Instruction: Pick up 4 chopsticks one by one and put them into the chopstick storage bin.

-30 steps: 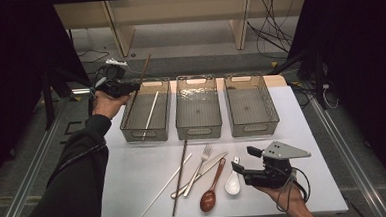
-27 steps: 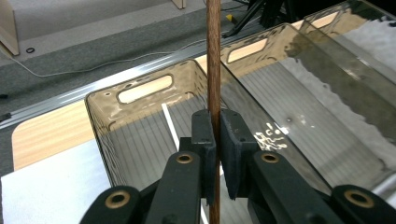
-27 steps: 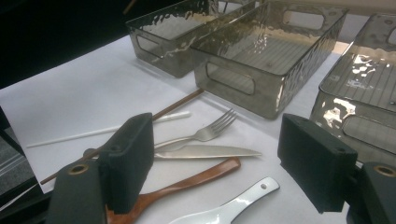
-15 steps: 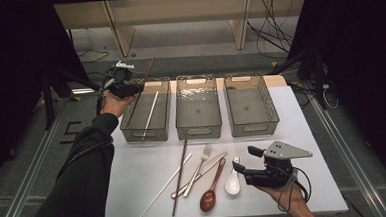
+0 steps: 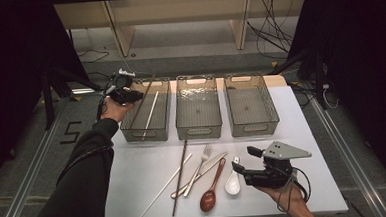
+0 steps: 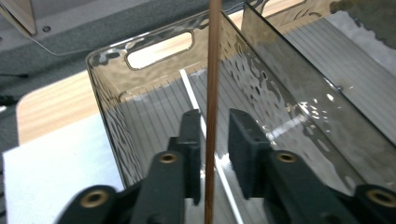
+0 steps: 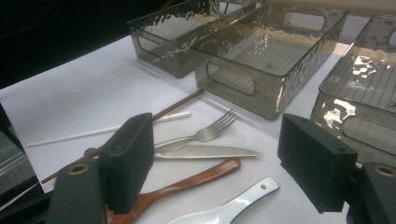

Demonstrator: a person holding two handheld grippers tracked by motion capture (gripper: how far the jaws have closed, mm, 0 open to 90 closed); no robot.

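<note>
My left gripper [image 5: 130, 95] has just been opening its jaws; the brown chopstick [image 6: 212, 93] stands between the pads with a gap on one side, released or nearly so, its far end over the left bin [image 5: 167, 110], where a white chopstick [image 5: 150, 114] already lies. My right gripper [image 7: 219, 158] waits with jaws wide apart and empty above the white spoon [image 7: 229, 210]. I judge sorting barely begun: a fork [image 5: 200, 165], knife [image 5: 204, 172], wooden spoon [image 5: 211, 188] and two more chopsticks are left on the table [image 5: 134, 176].
</note>
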